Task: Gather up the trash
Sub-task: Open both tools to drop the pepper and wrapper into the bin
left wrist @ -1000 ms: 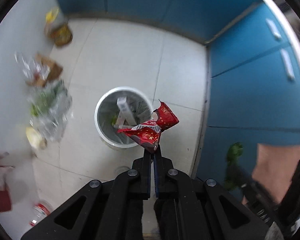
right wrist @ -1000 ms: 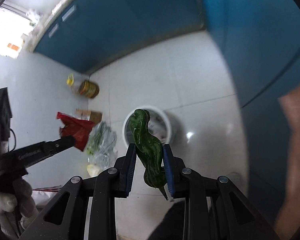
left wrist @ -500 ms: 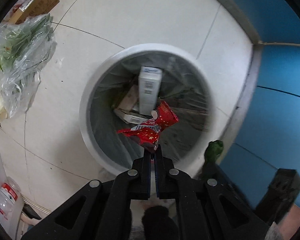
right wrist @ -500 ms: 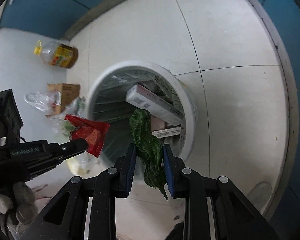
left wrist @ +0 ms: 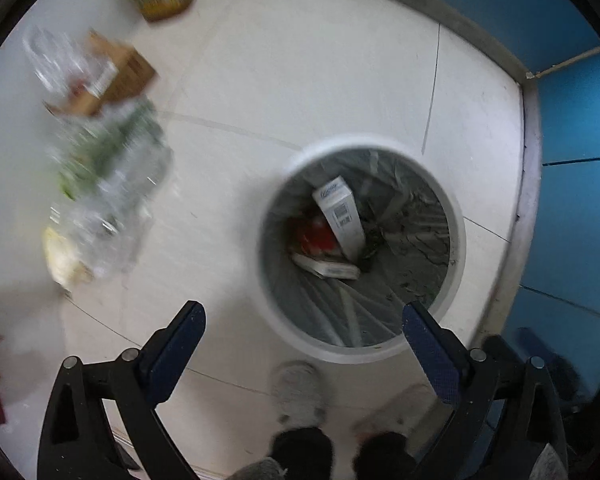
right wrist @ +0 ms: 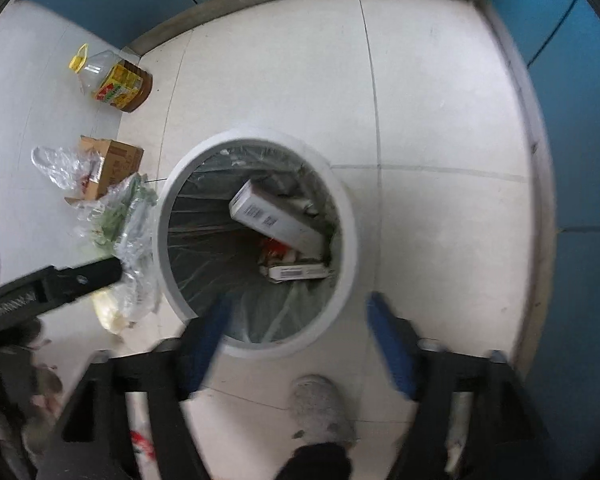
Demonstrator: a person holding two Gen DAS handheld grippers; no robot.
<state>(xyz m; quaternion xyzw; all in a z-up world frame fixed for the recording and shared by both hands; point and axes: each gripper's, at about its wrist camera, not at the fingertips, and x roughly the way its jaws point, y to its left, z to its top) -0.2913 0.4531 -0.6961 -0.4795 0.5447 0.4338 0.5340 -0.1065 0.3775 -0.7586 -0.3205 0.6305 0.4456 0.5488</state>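
Red wrapper (left wrist: 314, 236) dropped into bin (left wrist: 456, 240), fingers (left wrist: 176, 344) apart above

Both tongs point down, the left tongs (left wrist: 300, 320) and the right tongs (right wrist: 300, 312) each with jaws just sprung wide and nothing between them, the person's feet below.

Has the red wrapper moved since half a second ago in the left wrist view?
Yes. The red wrapper has dropped into the white bin, beside the white carton; the left gripper, jaws just opened, is empty.
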